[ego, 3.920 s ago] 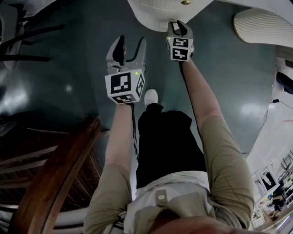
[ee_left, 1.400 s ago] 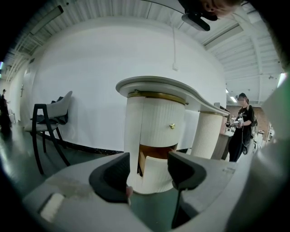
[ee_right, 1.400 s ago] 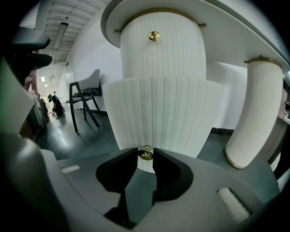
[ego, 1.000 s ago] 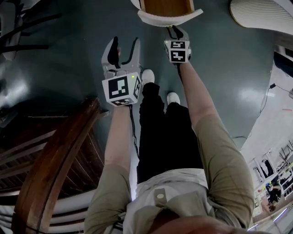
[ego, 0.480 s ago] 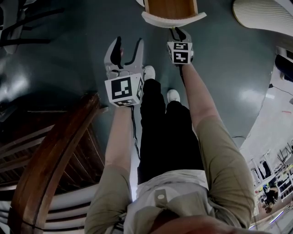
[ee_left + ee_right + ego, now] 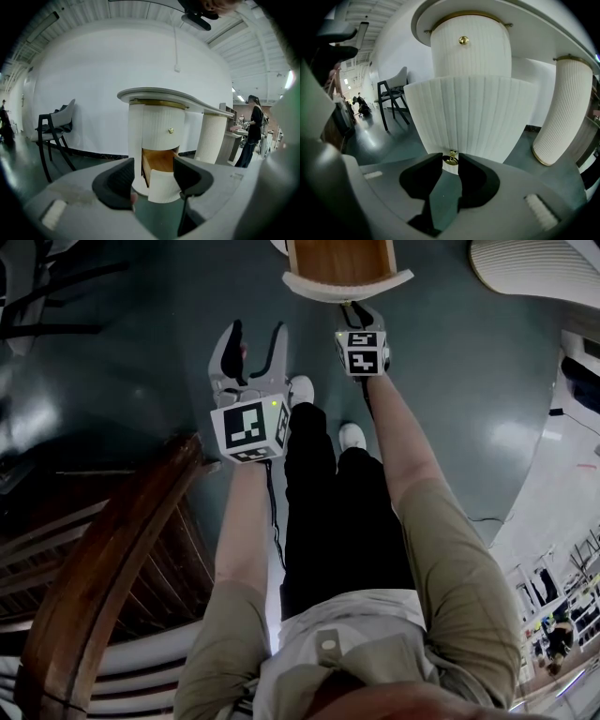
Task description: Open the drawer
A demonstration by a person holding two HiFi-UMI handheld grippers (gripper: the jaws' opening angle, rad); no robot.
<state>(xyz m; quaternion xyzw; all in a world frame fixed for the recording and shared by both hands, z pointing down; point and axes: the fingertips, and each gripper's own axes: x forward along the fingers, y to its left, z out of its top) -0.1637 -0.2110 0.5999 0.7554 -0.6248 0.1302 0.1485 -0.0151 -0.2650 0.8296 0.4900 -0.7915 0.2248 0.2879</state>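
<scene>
The lower drawer [image 6: 342, 282] of a white ribbed round cabinet stands pulled out, its wooden inside [image 6: 159, 159] showing. The curved white drawer front [image 6: 468, 117] fills the right gripper view, with a small brass knob [image 6: 451, 159] at its lower edge. My right gripper [image 6: 451, 165] is shut on that knob, its dark pads on either side of it; in the head view the right gripper [image 6: 356, 310] sits just below the drawer front. My left gripper [image 6: 253, 338] hangs in the air to the left, open and holding nothing, with the left gripper [image 6: 152, 180] pointing toward the cabinet from a distance.
An upper drawer with its own brass knob [image 6: 463, 40] is closed. A white ribbed column [image 6: 562, 112] stands to the right. A dark wooden chair back [image 6: 112, 559] is close at my left. A black chair [image 6: 56, 126] and a person [image 6: 255, 126] stand farther off.
Since the earliest frame the drawer has come out of the cabinet toward me, showing its wooden inside. The right gripper stays on the knob. The left gripper has barely moved.
</scene>
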